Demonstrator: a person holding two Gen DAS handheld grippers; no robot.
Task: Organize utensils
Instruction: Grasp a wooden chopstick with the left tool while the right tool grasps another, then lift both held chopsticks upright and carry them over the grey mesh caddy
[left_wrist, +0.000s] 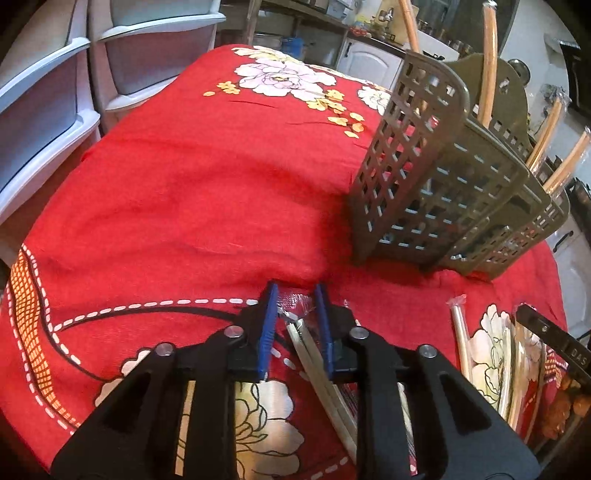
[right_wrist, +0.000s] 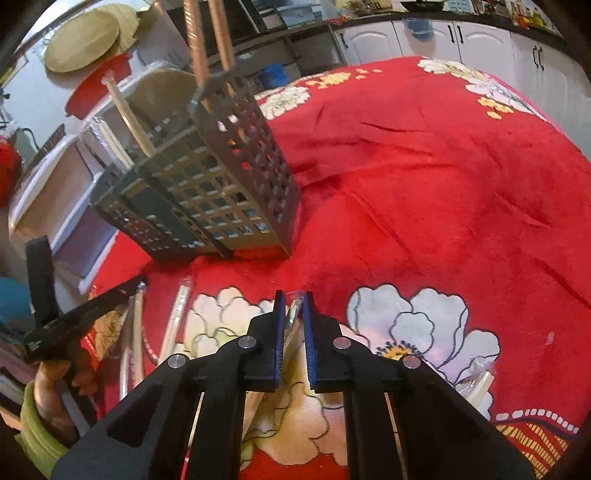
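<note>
Between the left gripper (left_wrist: 295, 317) jaws, apart, lie wrapped chopsticks (left_wrist: 314, 365): light, stiff, slippery. Right gripper (right_wrist: 293, 325) looks clamped on another wrapped pair (right_wrist: 293, 314); grip mid-shaft.

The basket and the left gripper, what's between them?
Only bare red tablecloth lies between the left gripper and the basket, in the left wrist view.

White letters reading "DAS" mark the black body of the right gripper (left_wrist: 554, 343); the lettering runs out of frame.
</note>
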